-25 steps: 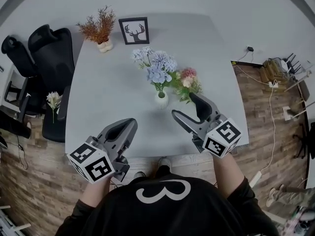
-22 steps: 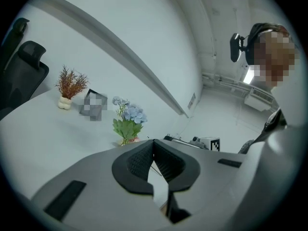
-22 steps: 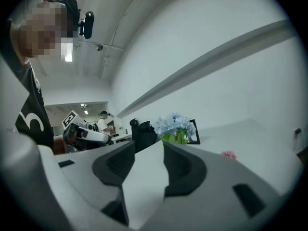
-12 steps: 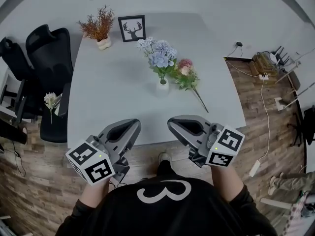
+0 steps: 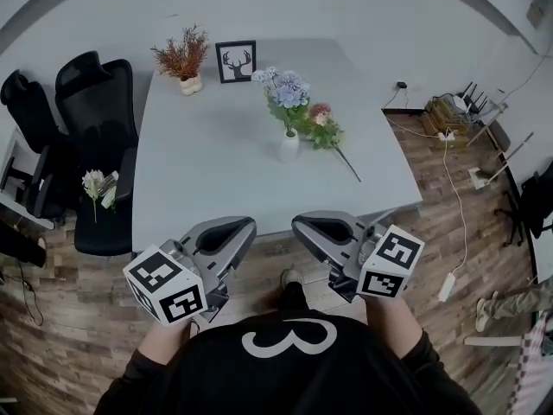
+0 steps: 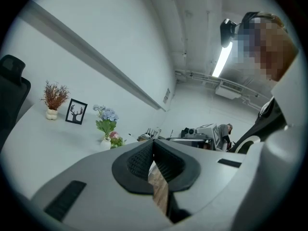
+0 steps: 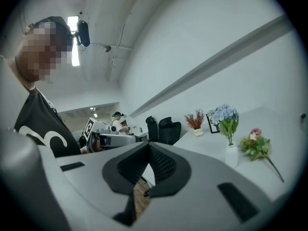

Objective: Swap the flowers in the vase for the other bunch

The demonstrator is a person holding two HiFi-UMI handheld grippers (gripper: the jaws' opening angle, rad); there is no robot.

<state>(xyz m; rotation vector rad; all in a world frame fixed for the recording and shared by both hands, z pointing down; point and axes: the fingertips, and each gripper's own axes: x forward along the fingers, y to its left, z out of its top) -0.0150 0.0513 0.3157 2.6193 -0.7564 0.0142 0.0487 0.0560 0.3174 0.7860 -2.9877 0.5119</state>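
**Both tools shut and empty, held back off the near edge of the bench**

Your left tool [image 5: 244, 226] has its jaws pressed together on nothing. On the bench [image 5: 207, 171], the blue hydrangea bunch [image 5: 288, 89] stands upright in the white vase [image 5: 289, 146]. The pink bunch [image 5: 323, 130] lies flat just beside it, stem trailing right. Your right tool [image 5: 299, 225] is also closed and empty. This fits blue waiting to come out or blue newly set in, so settle which before reaching. Grip stems low, never the blooms.
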